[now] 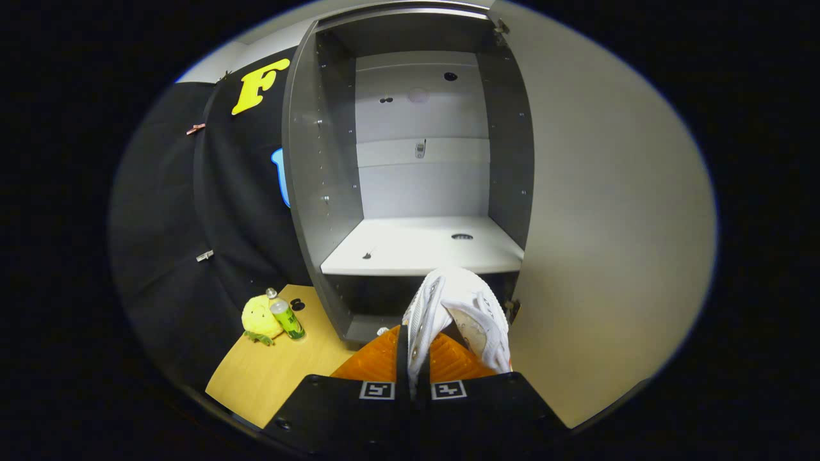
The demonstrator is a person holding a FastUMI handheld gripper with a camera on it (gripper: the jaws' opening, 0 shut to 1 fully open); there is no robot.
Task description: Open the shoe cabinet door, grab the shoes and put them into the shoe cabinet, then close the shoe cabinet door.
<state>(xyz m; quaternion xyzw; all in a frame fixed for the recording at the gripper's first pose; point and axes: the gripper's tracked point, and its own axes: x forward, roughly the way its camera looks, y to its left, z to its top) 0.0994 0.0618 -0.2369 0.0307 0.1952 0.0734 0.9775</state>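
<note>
Our jaws are clamped tight on the white shoe [458,314], which hangs just in front of the open shoe cabinet [416,166], below its white shelf [423,246]. Off left, the table [269,371] holds a yellow plush [259,318] and a green bottle [286,317].

No words, brands or numbers can be read. The only signs are two square black-and-white marker patterns, one on each side of the gripper [419,349] at the base of its fingers, which pinch the edge of the white shoe [464,307] between them. Left of the shoe cabinet [314,192], a small bottle [286,318] carries a green label too small to read.
</note>
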